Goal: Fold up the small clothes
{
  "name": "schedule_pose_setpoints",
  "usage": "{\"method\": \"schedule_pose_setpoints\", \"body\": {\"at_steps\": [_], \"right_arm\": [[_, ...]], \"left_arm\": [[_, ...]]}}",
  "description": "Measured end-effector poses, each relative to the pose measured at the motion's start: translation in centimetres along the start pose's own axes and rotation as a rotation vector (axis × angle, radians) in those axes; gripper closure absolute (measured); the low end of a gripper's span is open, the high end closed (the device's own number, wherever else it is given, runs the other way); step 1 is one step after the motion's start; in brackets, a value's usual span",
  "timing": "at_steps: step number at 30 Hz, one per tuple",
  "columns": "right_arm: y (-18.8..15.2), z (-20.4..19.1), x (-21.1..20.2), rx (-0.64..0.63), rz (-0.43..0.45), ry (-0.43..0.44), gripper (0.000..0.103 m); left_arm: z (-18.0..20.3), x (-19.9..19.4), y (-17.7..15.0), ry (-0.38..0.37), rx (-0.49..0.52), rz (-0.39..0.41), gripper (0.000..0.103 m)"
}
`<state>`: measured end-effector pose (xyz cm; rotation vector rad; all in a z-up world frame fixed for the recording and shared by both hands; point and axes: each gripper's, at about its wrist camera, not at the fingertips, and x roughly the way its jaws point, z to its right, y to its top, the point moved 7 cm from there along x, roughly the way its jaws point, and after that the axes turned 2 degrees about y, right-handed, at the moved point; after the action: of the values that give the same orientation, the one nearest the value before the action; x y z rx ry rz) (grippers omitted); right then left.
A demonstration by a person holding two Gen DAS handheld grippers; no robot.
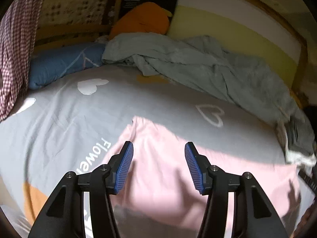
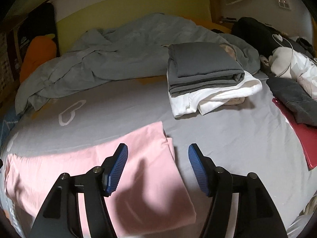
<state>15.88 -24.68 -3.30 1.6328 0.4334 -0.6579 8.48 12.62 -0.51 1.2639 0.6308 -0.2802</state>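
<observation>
This is a bedroom in a home. A grey printed bedsheet with white hearts (image 2: 126, 107) covers a mattress that fills the middle of both views. A crumpled grey-green duvet (image 2: 118, 49) is heaped along the upper part of the right wrist frame, against a yellow-green and white padded headboard with a wooden frame (image 1: 247, 33). A blue pillow (image 1: 59, 65) sits at left, an orange plush cushion (image 1: 142, 17) at upper centre. Folded dark grey and white clothes (image 2: 206, 75) are stacked at right.

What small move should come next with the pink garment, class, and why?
Probably lower both grippers onto the pink garment and pinch its edges: the left gripper and right gripper are open above it, and it lies flat on the bed.
</observation>
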Motion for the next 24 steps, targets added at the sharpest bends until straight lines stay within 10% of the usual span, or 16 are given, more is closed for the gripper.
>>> {"method": "schedule_pose_setpoints", "body": {"at_steps": [9, 14, 16, 18, 24], "right_arm": [[-1.3, -1.1, -1.4, -0.051, -0.011, 0.023, 0.035], [-2.9, -4.8, -2.5, -0.082, -0.042, 0.233, 0.037], [-4.3, -8.1, -2.7, -0.136, -0.125, 0.423, 0.078], [-5.8, -11.4, -2.9, -0.159, -0.194, 0.586, 0.093], [-10.0, -18.7, -2.1, -0.25, -0.267, 0.696, 0.097]], "left_arm": [[-0.8, 1.3, -5.1, 0.063, 0.067, -0.131, 0.047], [-2.1, 1.7, -6.4, 0.075, 0.054, -0.17, 0.043], [-2.5, 1.2, -6.5, 0.052, 0.03, -0.178, 0.044], [-3.0, 0.9, -6.9, 0.018, -0.013, -0.2, 0.044], [-4.3, -0.5, -8.0, -0.081, -0.146, -0.215, 0.044]]}}
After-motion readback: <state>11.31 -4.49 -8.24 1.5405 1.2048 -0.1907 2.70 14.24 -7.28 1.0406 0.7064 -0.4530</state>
